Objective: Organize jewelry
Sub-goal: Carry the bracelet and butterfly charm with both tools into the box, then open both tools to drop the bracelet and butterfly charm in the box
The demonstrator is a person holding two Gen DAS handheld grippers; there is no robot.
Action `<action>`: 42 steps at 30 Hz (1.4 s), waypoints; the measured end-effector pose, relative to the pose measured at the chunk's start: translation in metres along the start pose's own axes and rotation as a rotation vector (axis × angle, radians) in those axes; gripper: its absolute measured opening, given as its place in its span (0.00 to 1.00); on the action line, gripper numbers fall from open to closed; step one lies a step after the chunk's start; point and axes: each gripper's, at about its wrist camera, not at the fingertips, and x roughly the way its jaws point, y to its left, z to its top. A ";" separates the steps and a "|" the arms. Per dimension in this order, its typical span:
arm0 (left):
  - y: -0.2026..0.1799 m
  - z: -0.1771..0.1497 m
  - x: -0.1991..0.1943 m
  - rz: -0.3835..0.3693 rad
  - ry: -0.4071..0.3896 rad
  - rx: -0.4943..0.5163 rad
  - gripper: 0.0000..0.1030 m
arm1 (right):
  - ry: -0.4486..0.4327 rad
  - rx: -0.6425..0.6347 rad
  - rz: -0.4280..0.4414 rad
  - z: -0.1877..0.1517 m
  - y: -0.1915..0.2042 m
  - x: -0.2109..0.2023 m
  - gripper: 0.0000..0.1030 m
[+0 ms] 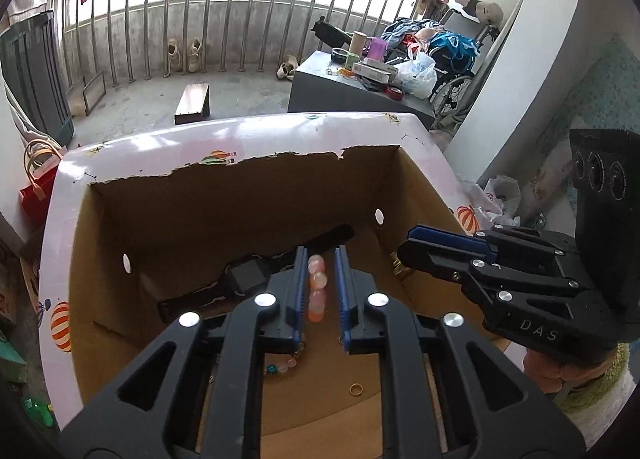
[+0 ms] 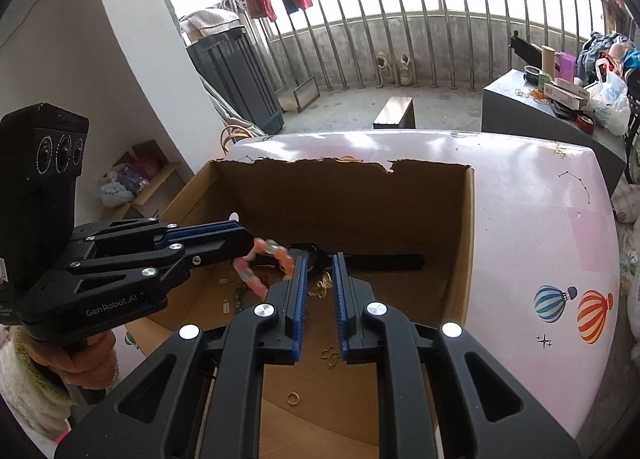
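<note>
A pink and orange bead bracelet [image 1: 317, 287] hangs from my left gripper [image 1: 321, 255], which is shut on it above the open cardboard box [image 1: 256, 183]. In the right wrist view the bracelet [image 2: 260, 263] dangles from the left gripper's tip [image 2: 250, 245]. My right gripper [image 2: 320, 263] is open and empty, over the box's right half. It also shows in the left wrist view [image 1: 412, 243]. A black watch [image 1: 248, 277] lies on the box floor. A gold ring [image 2: 293, 398], gold clover chain [image 2: 330, 355] and gold piece [image 2: 320, 287] lie there too.
The box stands on a pink table [image 2: 540, 227] with balloon prints. A second bead bracelet [image 1: 280, 368] and gold ring [image 1: 355, 389] lie on the box floor. A grey cabinet [image 1: 320, 87] with clutter stands behind, before a balcony railing [image 1: 240, 19].
</note>
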 end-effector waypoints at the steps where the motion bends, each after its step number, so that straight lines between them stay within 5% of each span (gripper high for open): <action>1: -0.001 0.001 0.002 -0.002 -0.004 -0.007 0.25 | 0.000 0.010 -0.003 0.001 -0.003 0.000 0.14; 3: -0.001 0.002 0.004 -0.014 -0.013 -0.022 0.33 | -0.004 0.026 -0.007 0.001 -0.008 0.000 0.18; 13: 0.000 -0.005 -0.031 0.027 -0.079 -0.024 0.38 | -0.086 0.090 -0.003 -0.011 -0.021 -0.036 0.35; 23: 0.056 -0.064 -0.107 0.310 -0.119 -0.134 0.76 | -0.113 0.225 -0.108 -0.064 -0.042 -0.077 0.50; 29: 0.096 -0.101 -0.080 0.182 0.022 -0.331 0.78 | -0.033 0.377 -0.040 -0.098 -0.060 -0.052 0.50; 34: 0.099 -0.106 -0.065 0.048 0.038 -0.409 0.79 | -0.025 0.435 0.108 -0.103 -0.057 -0.047 0.50; 37: 0.088 -0.107 -0.060 0.083 0.036 -0.380 0.79 | -0.017 0.362 0.023 -0.100 -0.039 -0.045 0.50; 42: 0.084 -0.114 -0.067 0.081 0.037 -0.387 0.79 | -0.014 0.384 0.036 -0.102 -0.037 -0.051 0.50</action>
